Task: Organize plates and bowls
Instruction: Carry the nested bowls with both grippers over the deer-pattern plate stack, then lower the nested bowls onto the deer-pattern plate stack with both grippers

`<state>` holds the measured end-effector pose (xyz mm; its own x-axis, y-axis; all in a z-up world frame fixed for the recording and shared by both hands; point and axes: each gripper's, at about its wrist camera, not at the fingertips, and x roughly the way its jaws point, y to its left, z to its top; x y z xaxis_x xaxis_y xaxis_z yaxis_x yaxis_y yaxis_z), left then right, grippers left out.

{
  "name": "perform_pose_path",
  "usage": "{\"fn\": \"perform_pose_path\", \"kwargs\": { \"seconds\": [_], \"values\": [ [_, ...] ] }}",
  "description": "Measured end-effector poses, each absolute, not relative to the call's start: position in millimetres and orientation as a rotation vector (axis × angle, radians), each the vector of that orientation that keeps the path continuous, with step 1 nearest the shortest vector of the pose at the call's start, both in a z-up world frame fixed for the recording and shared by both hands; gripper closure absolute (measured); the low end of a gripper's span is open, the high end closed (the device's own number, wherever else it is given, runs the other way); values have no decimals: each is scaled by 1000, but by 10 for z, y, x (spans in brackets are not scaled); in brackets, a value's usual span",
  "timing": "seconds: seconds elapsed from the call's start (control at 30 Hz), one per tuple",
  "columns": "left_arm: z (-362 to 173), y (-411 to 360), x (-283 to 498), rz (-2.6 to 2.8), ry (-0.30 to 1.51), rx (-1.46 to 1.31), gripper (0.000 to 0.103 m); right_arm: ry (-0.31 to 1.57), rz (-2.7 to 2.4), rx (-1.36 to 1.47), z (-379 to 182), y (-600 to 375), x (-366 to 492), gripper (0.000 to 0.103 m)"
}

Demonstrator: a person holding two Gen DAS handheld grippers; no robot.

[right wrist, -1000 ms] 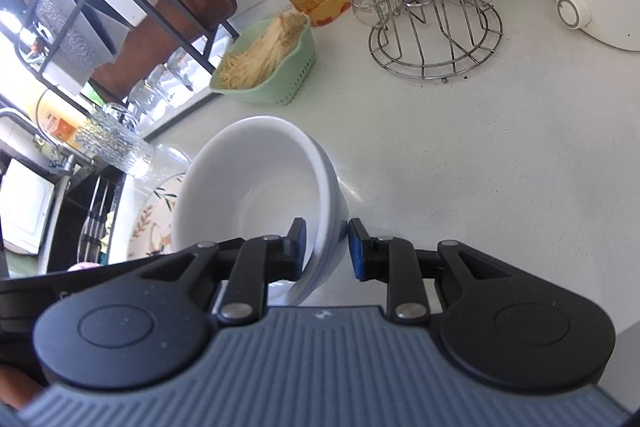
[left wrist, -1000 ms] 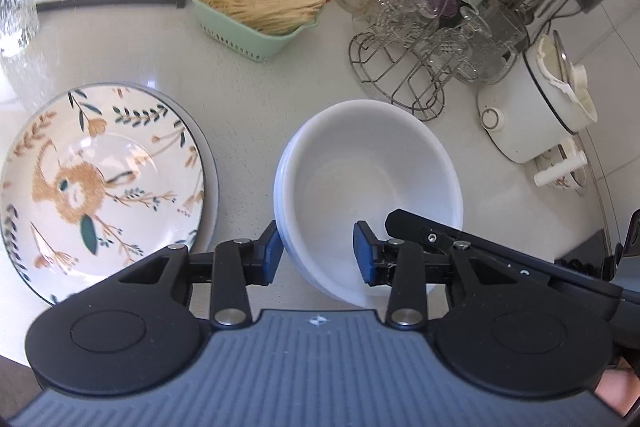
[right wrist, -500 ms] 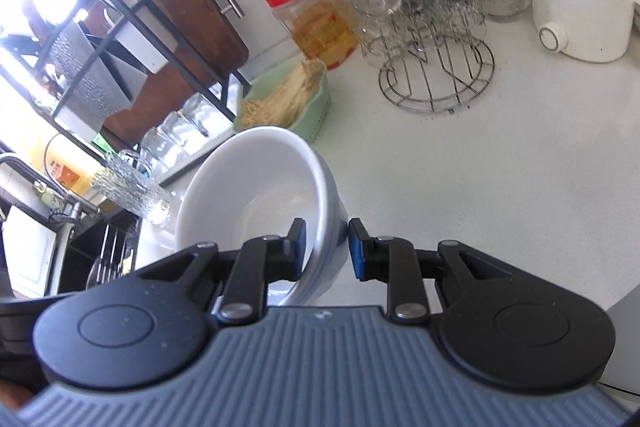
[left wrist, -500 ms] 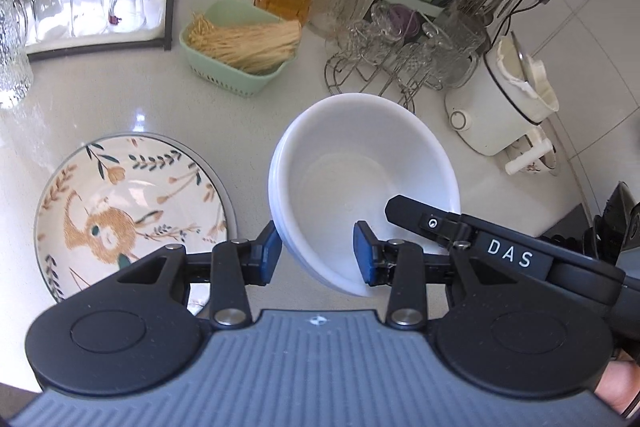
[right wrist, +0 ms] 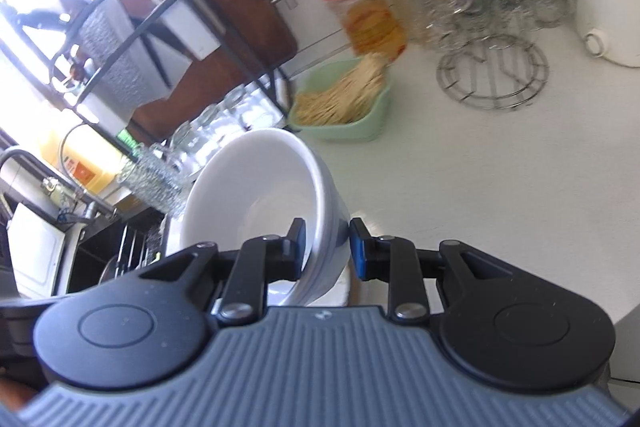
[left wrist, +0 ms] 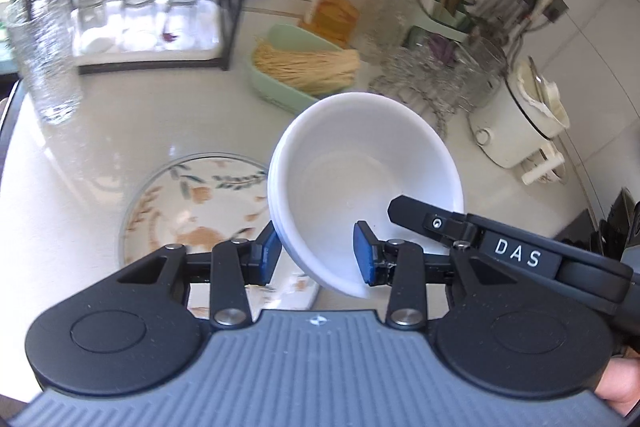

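Note:
A stack of white bowls point(left wrist: 360, 167) hangs in the air above the counter, tilted. My left gripper point(left wrist: 316, 257) is shut on its near-left rim. My right gripper point(right wrist: 326, 247) is shut on the opposite rim of the white bowls point(right wrist: 256, 187), and its arm shows in the left wrist view point(left wrist: 500, 247). A floral plate point(left wrist: 192, 203) on a grey plate lies on the white counter below and left of the bowls.
A green basket of noodles point(left wrist: 304, 67), a red-lidded jar point(left wrist: 344, 3), a wire rack of glasses point(left wrist: 432, 75) and a white cooker point(left wrist: 516, 123) stand at the back. A tall glass point(left wrist: 40, 55) and a shelf with glasses point(left wrist: 140, 27) are at the left. A sink point(right wrist: 100, 247) lies beyond.
Both grippers have lifted the bowls higher and carried them left, so they now overlap the floral plate. The counter looks farther away and the view is blurred by motion.

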<state>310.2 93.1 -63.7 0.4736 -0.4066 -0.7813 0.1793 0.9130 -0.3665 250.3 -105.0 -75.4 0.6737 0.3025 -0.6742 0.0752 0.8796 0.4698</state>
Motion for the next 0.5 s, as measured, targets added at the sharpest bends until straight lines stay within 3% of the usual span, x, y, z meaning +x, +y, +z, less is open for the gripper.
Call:
{"fn": "perform_pose_path", "kwargs": {
  "seconds": [0.5],
  "values": [
    [-1153, 1498, 3335, -253, 1102, -270, 59, 963, 205, 431, -1183, -424, 2864, 75]
  ]
}}
